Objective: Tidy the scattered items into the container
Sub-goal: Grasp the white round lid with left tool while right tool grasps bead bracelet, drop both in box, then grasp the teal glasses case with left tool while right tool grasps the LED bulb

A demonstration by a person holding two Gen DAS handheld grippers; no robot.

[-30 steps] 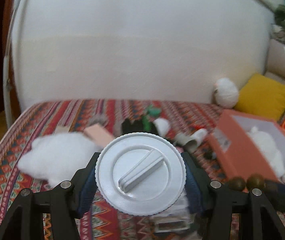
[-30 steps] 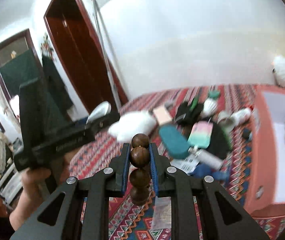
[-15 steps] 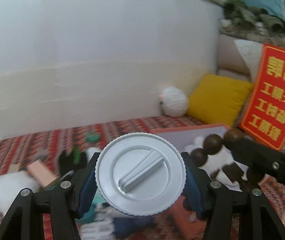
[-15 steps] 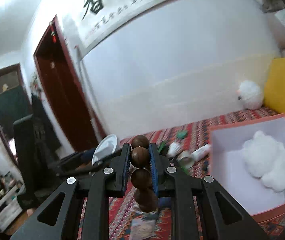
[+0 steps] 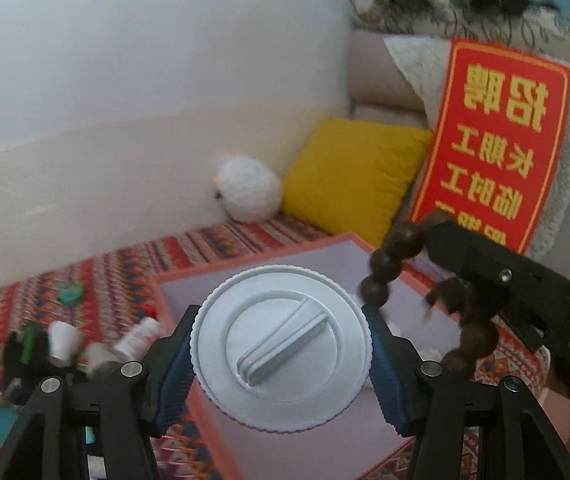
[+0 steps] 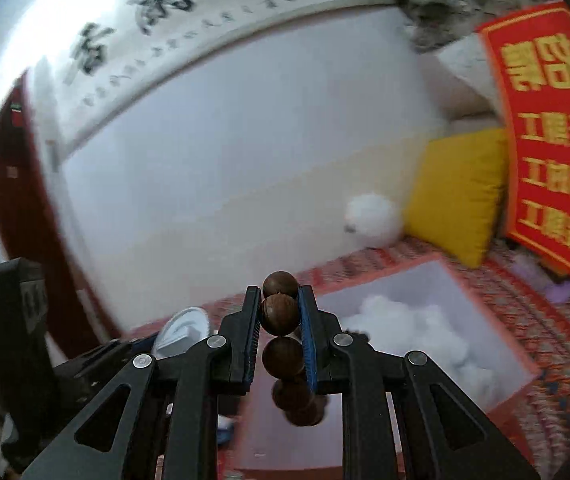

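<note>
Pink box (image 5: 245, 432) sat under both my tools. My left gripper (image 5: 281, 354) pinched a white ribbed lid (image 5: 281, 360) over its near-left corner; my right gripper (image 6: 280, 312) clamped a wooden bead string (image 6: 281, 312) above white fluff (image 6: 417, 324) inside. Far right, a red sign (image 5: 493, 140) bore mirrored yellow characters I couldn't read.

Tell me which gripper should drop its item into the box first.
Probably left: the left gripper holds the white lid over the pink box. The right gripper's bead string hangs nearer its rim.
</note>
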